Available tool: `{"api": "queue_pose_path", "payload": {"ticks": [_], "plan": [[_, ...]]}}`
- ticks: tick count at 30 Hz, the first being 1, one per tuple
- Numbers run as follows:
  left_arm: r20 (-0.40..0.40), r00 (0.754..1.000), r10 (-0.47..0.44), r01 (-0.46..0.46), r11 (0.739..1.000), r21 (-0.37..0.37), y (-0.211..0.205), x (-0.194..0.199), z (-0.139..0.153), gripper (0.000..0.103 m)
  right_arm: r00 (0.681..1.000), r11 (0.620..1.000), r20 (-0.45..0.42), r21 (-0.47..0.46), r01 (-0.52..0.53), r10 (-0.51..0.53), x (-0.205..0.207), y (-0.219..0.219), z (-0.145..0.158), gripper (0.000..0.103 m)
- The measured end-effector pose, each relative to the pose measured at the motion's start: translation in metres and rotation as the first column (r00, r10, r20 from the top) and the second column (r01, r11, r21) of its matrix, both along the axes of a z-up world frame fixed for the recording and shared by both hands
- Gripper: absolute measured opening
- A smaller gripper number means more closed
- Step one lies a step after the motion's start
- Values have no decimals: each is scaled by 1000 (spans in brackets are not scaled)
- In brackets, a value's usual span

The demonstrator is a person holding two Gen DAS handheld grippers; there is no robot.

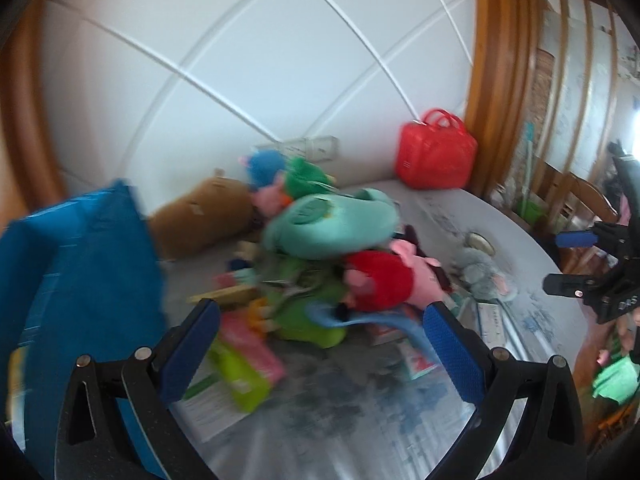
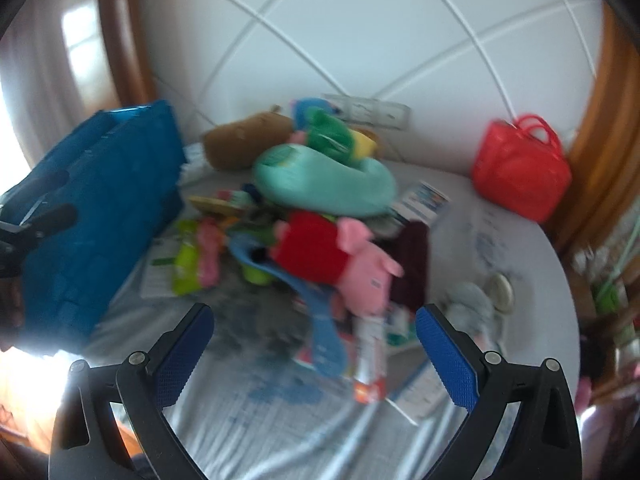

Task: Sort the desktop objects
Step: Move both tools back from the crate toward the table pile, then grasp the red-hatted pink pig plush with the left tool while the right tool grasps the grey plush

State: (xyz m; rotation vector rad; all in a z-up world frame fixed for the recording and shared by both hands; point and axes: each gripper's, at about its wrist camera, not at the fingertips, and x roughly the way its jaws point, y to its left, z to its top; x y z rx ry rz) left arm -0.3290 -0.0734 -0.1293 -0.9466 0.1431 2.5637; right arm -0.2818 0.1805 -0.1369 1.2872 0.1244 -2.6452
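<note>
Left gripper point(image 1: 320, 320) hovering over tabletop point(image 1: 532, 240), jaws spread wide, nothing between them. Right gripper point(image 2: 314, 320) likewise hanging above tabletop, jaws wide and empty. Toy pile point(image 1: 320, 248) sitting mid-tabletop, just ahead of both grippers: teal cushion point(image 1: 328, 224) lying on top, pink pig in red dress point(image 2: 340, 260) resting at front, brown plush point(image 1: 204, 216) lying behind near wall. Blue bag point(image 1: 80, 280) standing at left of pile. Red bag point(image 1: 436, 152) standing at far right against wall, well apart from pile. Both views blurring.
</note>
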Motion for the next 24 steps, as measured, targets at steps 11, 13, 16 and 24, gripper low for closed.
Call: {"api": "queue_pose_path", "payload": {"ticks": [11, 13, 16, 24], "plan": [[111, 980, -166, 173, 983, -57, 124, -90, -98, 103, 980, 985, 101, -9, 172, -171, 12, 89, -40, 102], [144, 976, -161, 171, 984, -59, 134, -107, -115, 103, 973, 979, 110, -6, 203, -201, 12, 102, -44, 102], [196, 974, -113, 127, 990, -57, 141, -134, -139, 103, 966, 973, 120, -3, 232, -230, 12, 113, -46, 102], [261, 965, -27, 24, 1000, 15, 156, -181, -174, 103, 948, 961, 161, 21, 274, -274, 14, 129, -60, 102]]}}
